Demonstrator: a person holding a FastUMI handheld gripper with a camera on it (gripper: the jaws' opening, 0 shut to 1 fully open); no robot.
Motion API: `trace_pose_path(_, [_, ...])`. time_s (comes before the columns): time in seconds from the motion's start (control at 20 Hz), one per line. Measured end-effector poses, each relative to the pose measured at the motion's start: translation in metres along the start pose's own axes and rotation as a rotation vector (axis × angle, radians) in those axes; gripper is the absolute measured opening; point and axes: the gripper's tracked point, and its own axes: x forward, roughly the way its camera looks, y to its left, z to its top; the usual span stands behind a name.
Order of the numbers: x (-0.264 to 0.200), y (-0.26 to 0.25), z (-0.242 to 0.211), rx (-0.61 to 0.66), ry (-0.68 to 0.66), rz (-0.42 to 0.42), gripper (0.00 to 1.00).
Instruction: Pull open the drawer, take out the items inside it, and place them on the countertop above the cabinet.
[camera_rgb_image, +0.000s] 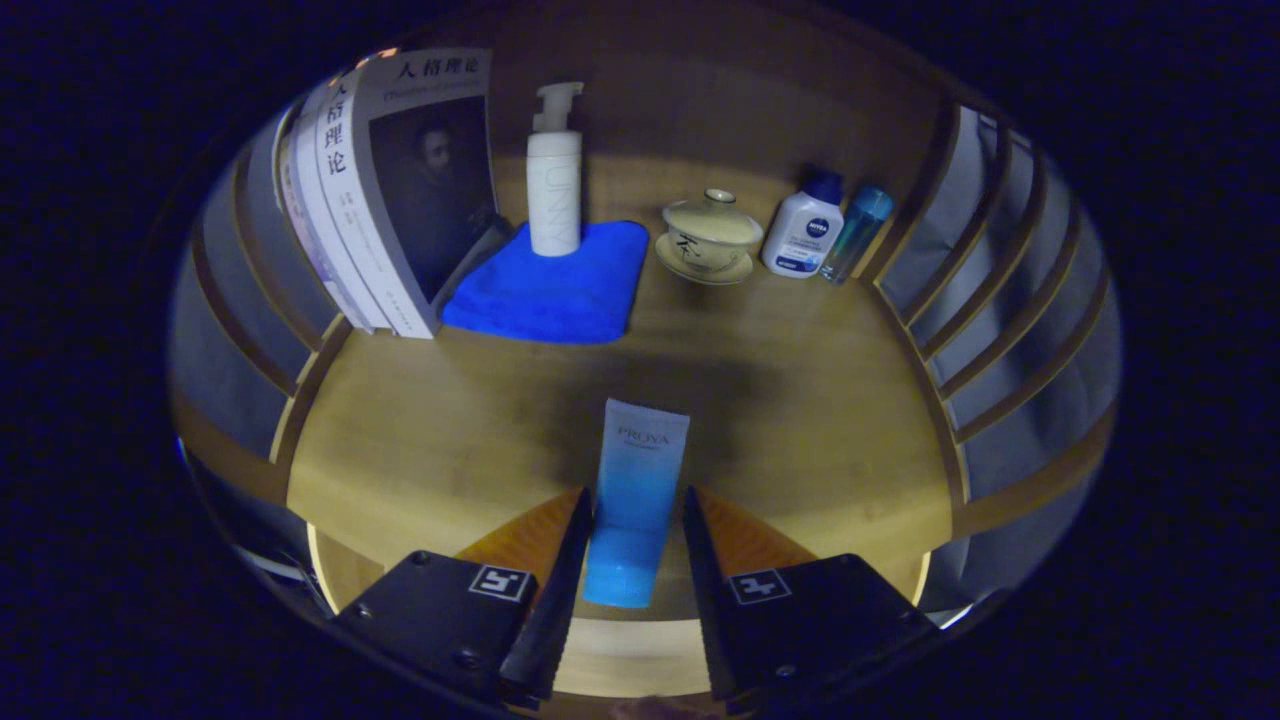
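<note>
Blue and white, the tube (636, 500) stands between the fingers of the gripper (634, 545), long axis running straight ahead along them — cap end nearest the gripper, flat crimped end pointing toward the cloth (550, 281) and pump bottle (554, 172) at the back. Its lower part sits over the countertop (420, 440); whether it rests there I cannot tell. The fingers stand narrow, flanking the tube closely on both sides — apparently pressing it, though contact is hard to confirm.

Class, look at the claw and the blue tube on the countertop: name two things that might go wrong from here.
1. The claw straddles the blue tube with gaps either side; withdrawing crookedly might drag it toward the countertop's near edge.
2. Reaching forward risks knocking the lidded cup or pump bottle.
</note>
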Motion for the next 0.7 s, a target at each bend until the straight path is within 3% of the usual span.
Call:
trace_pose_path(0.15, [-0.026, 0.002, -0.002, -0.008, -0.049, 0.015, 0.62])
trace_pose_path(0.35, [-0.072, 0.021, -0.015, -0.030, -0.128, 0.107, 0.64])
trace_pose_path(0.4, [-0.084, 0.023, -0.022, -0.045, -0.152, 0.121, 0.66])
trace_pose_path(0.45, [-0.094, 0.026, -0.029, -0.063, -0.171, 0.135, 0.77])
trace_pose_path(0.5, [-0.103, 0.028, -0.037, -0.071, -0.194, 0.147, 0.80])
trace_pose_path(0.7, [-0.141, 0.031, -0.070, -0.074, -0.293, 0.178, 0.80])
